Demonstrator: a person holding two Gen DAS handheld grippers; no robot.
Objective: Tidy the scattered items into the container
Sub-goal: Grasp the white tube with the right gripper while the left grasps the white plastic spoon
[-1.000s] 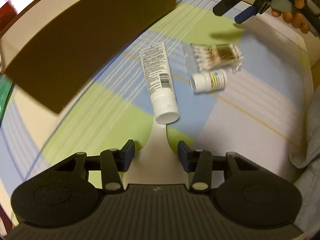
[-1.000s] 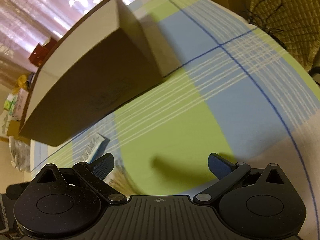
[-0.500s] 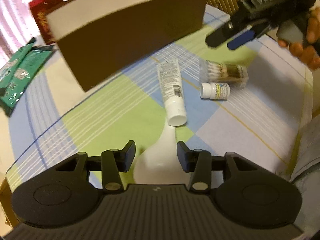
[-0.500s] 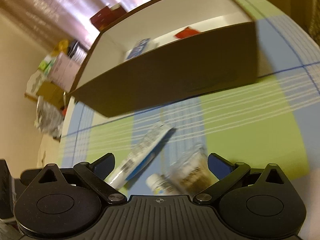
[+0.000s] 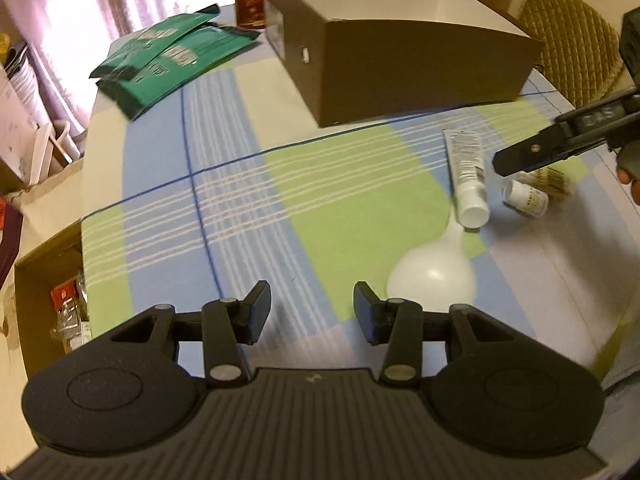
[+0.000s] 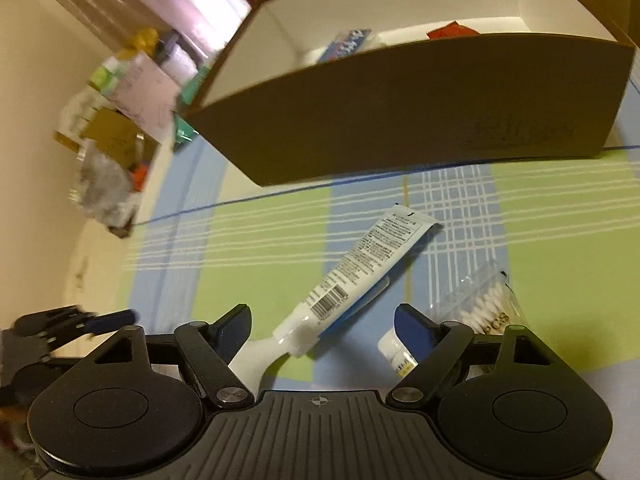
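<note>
The white squeeze tube [image 6: 362, 276] looks like the item in hand: it lies flat on the checked cloth of the desk [image 5: 248, 200], just ahead of the right gripper [image 6: 323, 326], whose jaws stand wide apart and empty on either side of the tube's cap end. I judge it light and soft in the body, so it will flatten and may slip if pinched mid-length; the stiffer shoulder near the white cap [image 5: 474, 215] is probably the better hold, across the narrow width. Its glossy plastic looks a little slippery.

The tube is white with fine black print, a barcode near the cap and a blue stripe along the underside; its crimped tail points toward the brown cardboard box [image 6: 400, 120], which stands open-topped beyond it, with a blue packet [image 6: 347, 44] and something red already inside.

Beside the tube's cap lies a small white pill bottle [image 5: 525, 199] on its side, hard and likely to roll, and next to that a clear packet of cotton swabs [image 6: 486, 304], light and crinkly. A white bulb-shaped plastic object [image 5: 434, 276] with a narrow neck touches the tube's cap.

The left gripper [image 5: 311, 312] hovers over bare cloth, well apart from the items, jaws open and holding nothing. Green pouches [image 5: 168, 56] lie at the far edge of the desk.
</note>
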